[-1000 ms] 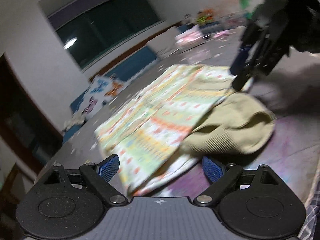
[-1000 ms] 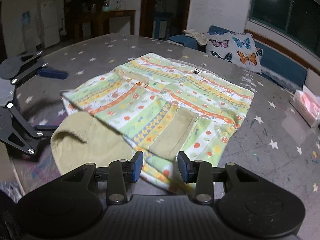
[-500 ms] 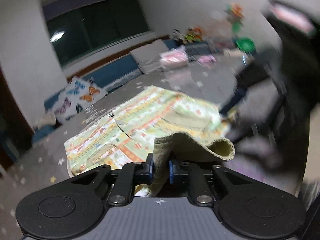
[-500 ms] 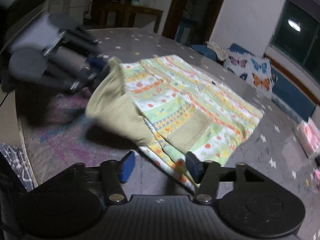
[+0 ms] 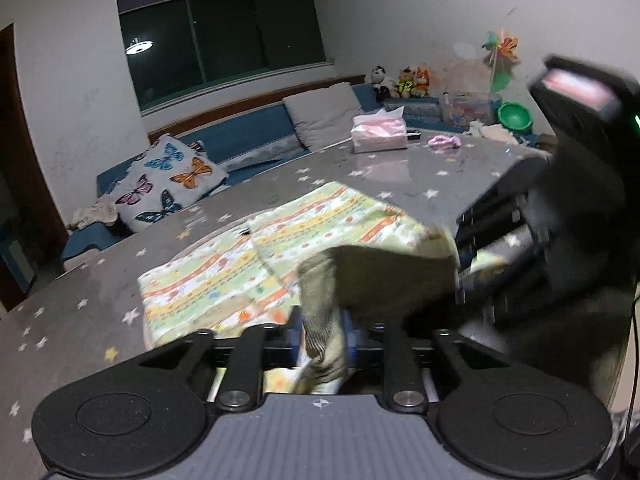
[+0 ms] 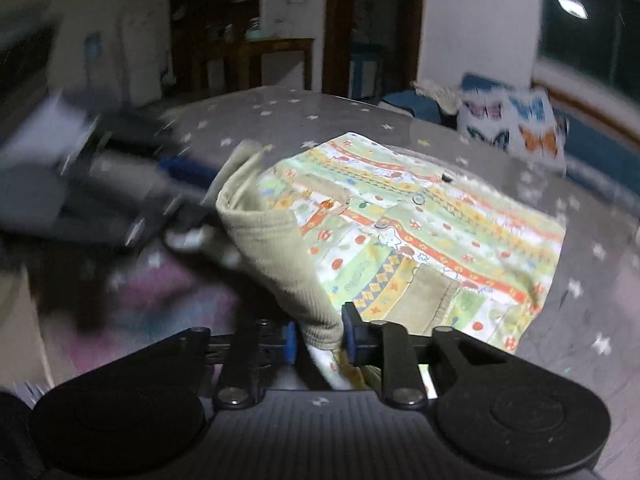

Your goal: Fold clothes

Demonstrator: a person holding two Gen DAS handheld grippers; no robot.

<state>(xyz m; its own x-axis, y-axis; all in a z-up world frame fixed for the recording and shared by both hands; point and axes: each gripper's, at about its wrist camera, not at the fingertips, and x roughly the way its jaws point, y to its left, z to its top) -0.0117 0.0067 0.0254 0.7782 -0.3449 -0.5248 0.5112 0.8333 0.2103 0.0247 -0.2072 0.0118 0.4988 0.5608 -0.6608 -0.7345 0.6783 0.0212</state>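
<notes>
My left gripper (image 5: 323, 341) and right gripper (image 6: 318, 338) both clamp the khaki hem (image 6: 276, 248), the left loosening, the right tightening. The shorts (image 6: 432, 232) lie beyond it, the fold barely begun.

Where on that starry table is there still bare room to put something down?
Bare starry table lies between the patterned garment and the butterfly cushion, and between the garment and the tissue box. It is crowded near the front, where both grippers meet at the khaki cuff.
</notes>
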